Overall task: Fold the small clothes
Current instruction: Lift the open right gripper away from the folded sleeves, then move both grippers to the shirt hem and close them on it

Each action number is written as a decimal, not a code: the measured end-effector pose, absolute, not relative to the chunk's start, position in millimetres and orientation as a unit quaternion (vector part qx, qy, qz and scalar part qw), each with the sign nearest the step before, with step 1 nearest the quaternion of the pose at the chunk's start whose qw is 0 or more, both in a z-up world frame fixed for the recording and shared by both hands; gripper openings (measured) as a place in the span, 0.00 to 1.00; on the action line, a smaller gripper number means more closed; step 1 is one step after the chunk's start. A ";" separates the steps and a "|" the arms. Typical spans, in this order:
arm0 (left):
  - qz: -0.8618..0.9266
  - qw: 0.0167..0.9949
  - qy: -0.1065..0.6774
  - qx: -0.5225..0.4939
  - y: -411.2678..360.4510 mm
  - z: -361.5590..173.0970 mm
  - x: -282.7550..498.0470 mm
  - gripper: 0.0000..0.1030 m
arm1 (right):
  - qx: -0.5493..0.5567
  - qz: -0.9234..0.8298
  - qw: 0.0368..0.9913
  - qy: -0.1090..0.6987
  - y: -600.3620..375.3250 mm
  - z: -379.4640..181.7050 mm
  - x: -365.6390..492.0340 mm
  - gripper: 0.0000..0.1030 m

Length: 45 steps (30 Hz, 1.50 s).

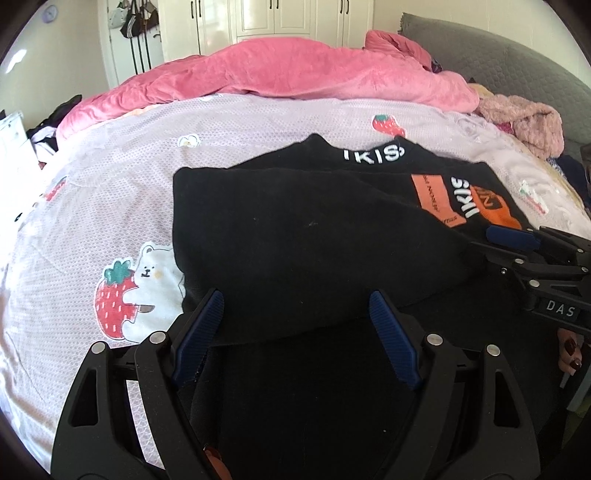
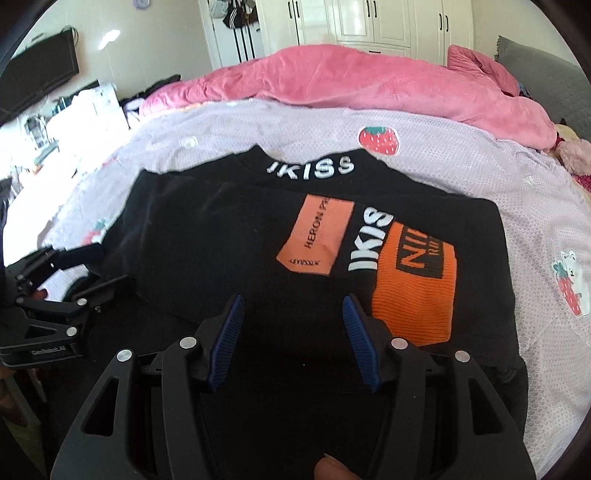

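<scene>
A black top (image 1: 295, 229) with white "IKISS" lettering and orange patches (image 2: 413, 291) lies folded on the lilac bed sheet (image 1: 110, 192); one side is turned over the middle. My left gripper (image 1: 295, 299) hovers open over the garment's near left edge, with black cloth lying under its blue pads (image 1: 391, 343) but not pinched. My right gripper (image 2: 293, 301) stands open over the near edge beside the orange knit patch, its jaws narrower than the left's. Each gripper shows in the other's view: the right gripper (image 1: 517, 243) and the left gripper (image 2: 74, 262).
A pink blanket (image 1: 295, 74) is heaped along the far side of the bed, and a grey headboard (image 1: 498, 55) rises at the right. Fluffy pink clothes (image 1: 524, 122) lie at the far right. White wardrobes (image 2: 369, 22) stand behind. A person's fingers (image 1: 570, 354) show below the right gripper.
</scene>
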<state>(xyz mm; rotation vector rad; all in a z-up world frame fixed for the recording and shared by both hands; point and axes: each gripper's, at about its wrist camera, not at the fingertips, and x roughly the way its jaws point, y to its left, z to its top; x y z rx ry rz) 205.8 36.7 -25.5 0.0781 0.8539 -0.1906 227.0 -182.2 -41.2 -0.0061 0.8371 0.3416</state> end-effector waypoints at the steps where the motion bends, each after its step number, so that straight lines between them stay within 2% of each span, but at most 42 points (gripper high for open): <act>1: -0.093 0.906 0.411 0.032 38.5 -22.9 204.5 0.72 | 0.000 0.166 0.900 0.403 -183.3 -39.5 226.6 0.57; 6: -0.089 0.911 0.403 0.023 44.7 -15.3 201.4 0.72 | 0.007 0.165 0.903 0.396 -185.0 -34.3 224.5 0.60; 9: -0.087 0.914 0.397 0.018 48.0 -10.7 199.4 0.72 | 0.009 0.160 0.907 0.389 -187.4 -30.0 222.6 0.68; 12: -0.083 0.915 0.393 0.016 51.0 -7.8 198.5 0.72 | 0.012 0.158 0.910 0.383 -189.7 -25.9 220.9 0.70; 15: -0.080 0.917 0.390 0.014 52.3 -5.6 198.6 0.80 | 0.013 0.154 0.914 0.375 -190.9 -21.7 219.2 0.77; 31: -0.059 0.927 0.372 0.005 61.9 7.0 191.0 0.84 | 0.019 0.147 0.925 0.351 -196.7 -3.8 209.2 0.77; 32: -0.057 0.927 0.370 0.005 62.2 8.1 190.0 0.91 | 0.020 0.146 0.925 0.350 -197.5 -3.1 208.4 0.77; 34: -0.054 0.929 0.365 0.007 63.5 11.4 186.6 0.91 | 0.024 0.143 0.926 0.348 -200.5 -2.2 205.8 0.78; 35: -0.051 0.930 0.363 0.008 64.0 12.9 185.1 0.91 | 0.026 0.142 0.926 0.348 -201.9 -2.0 204.8 0.80; 36: -0.049 0.931 0.361 0.009 64.5 14.2 183.7 0.91 | 0.029 0.140 0.927 0.346 -204.1 -1.4 203.0 0.91; 45: -0.037 0.937 0.347 -0.003 72.5 23.9 165.2 0.91 | 0.046 0.128 0.934 0.329 -224.5 8.8 187.2 0.92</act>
